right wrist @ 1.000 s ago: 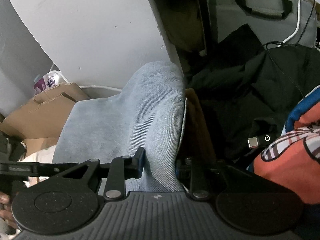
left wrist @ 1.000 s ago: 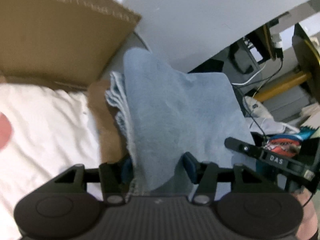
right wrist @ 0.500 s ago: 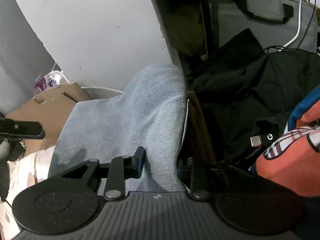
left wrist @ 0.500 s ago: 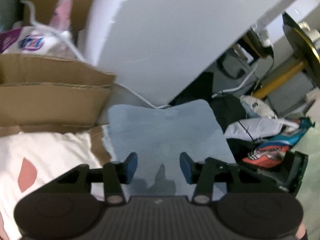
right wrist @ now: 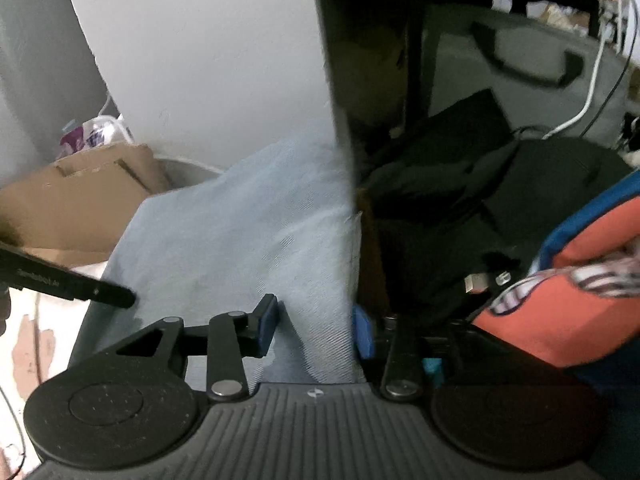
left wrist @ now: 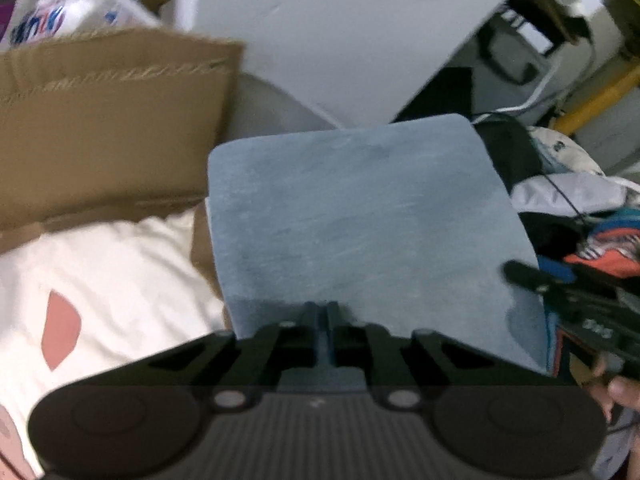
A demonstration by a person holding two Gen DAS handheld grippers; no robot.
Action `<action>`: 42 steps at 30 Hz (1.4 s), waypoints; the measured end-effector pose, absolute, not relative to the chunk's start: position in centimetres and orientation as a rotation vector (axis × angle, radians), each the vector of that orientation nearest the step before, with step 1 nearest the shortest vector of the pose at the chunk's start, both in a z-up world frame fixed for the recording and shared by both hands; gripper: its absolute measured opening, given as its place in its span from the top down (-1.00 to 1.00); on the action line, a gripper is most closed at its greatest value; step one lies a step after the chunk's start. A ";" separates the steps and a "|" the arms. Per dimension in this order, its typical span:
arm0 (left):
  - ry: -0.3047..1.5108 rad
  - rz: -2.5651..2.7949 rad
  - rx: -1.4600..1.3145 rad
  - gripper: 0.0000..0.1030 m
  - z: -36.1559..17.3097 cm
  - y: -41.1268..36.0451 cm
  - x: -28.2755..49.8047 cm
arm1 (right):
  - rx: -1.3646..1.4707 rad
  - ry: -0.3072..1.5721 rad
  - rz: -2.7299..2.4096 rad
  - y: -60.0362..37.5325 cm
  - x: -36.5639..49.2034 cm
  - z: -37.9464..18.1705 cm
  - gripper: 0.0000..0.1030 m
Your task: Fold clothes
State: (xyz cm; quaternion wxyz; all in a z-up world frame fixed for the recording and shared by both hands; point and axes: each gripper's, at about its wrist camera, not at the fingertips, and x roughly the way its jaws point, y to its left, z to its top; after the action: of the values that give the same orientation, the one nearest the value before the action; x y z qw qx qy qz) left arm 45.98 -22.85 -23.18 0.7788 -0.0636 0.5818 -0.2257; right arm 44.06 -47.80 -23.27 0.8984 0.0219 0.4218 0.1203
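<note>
1. Your left hand-held gripper (left wrist: 322, 320) has just snapped closed above the near edge of the folded blue denim garment (left wrist: 360, 216); its blue pads meet with nothing visibly pinched between them.
2. Your right hand-held gripper (right wrist: 316, 326) has just been spreading its jaws, and they stand apart astride the garment's right-hand edge; the pads do not appear to press the cloth, so the denim seems released on that side.
3. The garment lies as a neat, squarish fold on a brown surface, with a cream cloth with pink patches (left wrist: 100, 280) just beside it on the left and a cardboard box (left wrist: 108, 120) behind that.
4. To the right, dark clothing (right wrist: 480, 208) and an orange-and-blue garment (right wrist: 568, 300) crowd close to the fold, with a cable running across them.
5. Risk, as judged from here: pulling the right fingers back could drag the top layer, since one pad (right wrist: 267, 324) sits on the denim and the other is at its edge, and undo the fold.
6. A second risk: the closed left tips could scuff the near edge if you sweep forward, rumpling it toward the white panel (left wrist: 340, 40).
</note>
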 end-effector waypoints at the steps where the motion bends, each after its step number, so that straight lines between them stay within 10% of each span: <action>1: 1.257 -0.484 -0.129 0.87 -23.2 -22.8 45.9 | 0.037 0.848 0.248 -47.7 44.0 -22.8 0.14; 42: 1.117 -0.534 0.000 0.43 -22.9 -26.2 45.6 | 0.052 0.947 0.201 -44.0 55.6 -28.2 0.09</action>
State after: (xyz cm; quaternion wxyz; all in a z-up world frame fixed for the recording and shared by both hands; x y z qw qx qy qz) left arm 45.63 -26.24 -22.87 0.8144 -0.0002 0.5236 -0.2501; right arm 55.62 -44.00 -28.16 0.8848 0.0251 0.4552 0.0967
